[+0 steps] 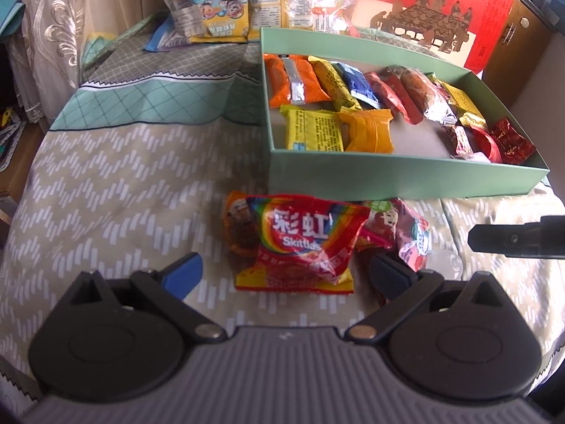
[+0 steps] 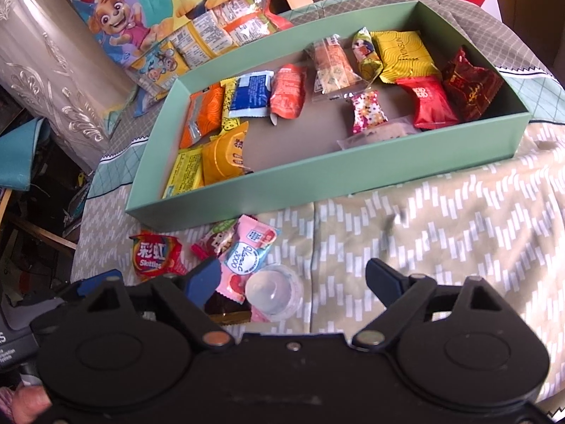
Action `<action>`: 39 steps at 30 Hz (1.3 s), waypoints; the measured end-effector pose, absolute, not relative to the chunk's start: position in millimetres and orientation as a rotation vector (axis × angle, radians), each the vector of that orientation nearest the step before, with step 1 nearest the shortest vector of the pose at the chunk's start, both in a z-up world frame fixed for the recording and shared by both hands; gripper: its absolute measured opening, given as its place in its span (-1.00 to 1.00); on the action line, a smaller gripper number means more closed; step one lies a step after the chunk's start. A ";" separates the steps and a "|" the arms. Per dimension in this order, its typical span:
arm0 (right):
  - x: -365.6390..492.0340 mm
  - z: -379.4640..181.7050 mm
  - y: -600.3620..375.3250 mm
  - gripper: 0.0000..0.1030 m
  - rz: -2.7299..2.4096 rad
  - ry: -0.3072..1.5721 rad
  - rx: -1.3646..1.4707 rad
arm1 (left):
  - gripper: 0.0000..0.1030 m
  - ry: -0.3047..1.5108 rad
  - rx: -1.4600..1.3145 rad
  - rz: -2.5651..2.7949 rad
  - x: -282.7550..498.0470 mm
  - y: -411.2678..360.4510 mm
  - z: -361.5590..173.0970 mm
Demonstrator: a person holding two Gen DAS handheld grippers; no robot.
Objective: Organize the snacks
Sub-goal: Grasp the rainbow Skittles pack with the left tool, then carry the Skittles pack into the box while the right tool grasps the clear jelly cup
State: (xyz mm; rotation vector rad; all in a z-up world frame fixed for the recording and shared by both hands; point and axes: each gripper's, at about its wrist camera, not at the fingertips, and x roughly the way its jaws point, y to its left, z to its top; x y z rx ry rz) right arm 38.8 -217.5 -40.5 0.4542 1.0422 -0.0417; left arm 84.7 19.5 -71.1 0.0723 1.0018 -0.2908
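Tongs gape wide: left gripper (image 1: 282, 275) with crinkly red Skittles packet (image 1: 300, 243) at twelve o'clock; right gripper (image 2: 293, 281) with clear round jelly cup (image 2: 273, 293) at nine o'clock.

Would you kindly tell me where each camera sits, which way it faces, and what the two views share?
Left wrist: on the left claw, low over the bedspread, facing the Skittles bag and green box; its open blue fingers show, and the other claw's tip at right.
Right wrist: on the right claw, higher, facing the green box; open fingers show, plus a fingertip at lower left.
Shared: box, Skittles bag, pink packet, red carton.
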 end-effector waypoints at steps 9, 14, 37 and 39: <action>52.8 -58.5 -183.7 -0.11 0.020 1.091 0.374 | 1.00 1.008 0.039 -0.270 94.6 36.3 -79.5; 51.2 -61.9 -171.0 -0.35 0.026 1.067 0.271 | 1.00 0.997 0.054 -0.282 97.4 33.4 -79.6; 27.2 -50.9 -194.5 -0.40 0.032 1.006 0.268 | -0.02 1.012 0.004 -0.379 68.3 22.6 -71.4; 23.1 -47.2 -200.6 -0.40 0.026 0.994 0.288 | -0.02 1.007 0.008 -0.396 64.6 17.6 -65.7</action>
